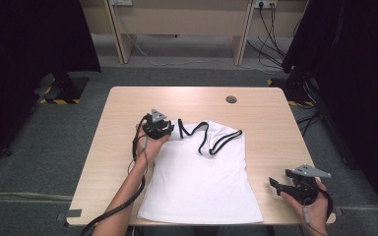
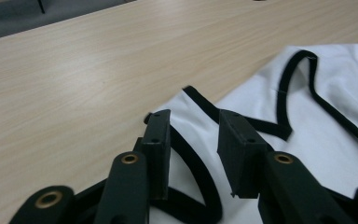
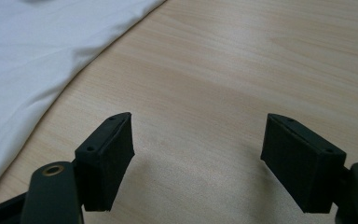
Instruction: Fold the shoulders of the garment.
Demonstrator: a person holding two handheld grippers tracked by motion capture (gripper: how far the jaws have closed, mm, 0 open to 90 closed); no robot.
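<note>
We see a white top (image 1: 202,182) with black trim lying flat on the wooden tabletop (image 1: 268,118), its hem toward the person and its straps (image 1: 211,140) toward the far side. The hem reaches the near table edge, where the bottom of the high view cuts it off.

The left gripper (image 1: 170,129) sits at the garment's upper left corner, by the shoulder strap. In the left gripper view its fingers (image 2: 161,140) stand partly apart above the cloth, with a black-trimmed strap (image 2: 200,163) running under the gap; the pads do not press on it, so nothing is gripped. The strap's lower loop runs out of the bottom of that view, behind the finger arms, so we cannot follow its end.

The right gripper (image 1: 275,184) rests near the tabletop's near right corner, beside the garment and clear of it. Its fingers (image 3: 105,158) are spread wide over bare wood in the right gripper view, holding nothing. The garment's edge (image 3: 37,70) lies to one side there.
</note>
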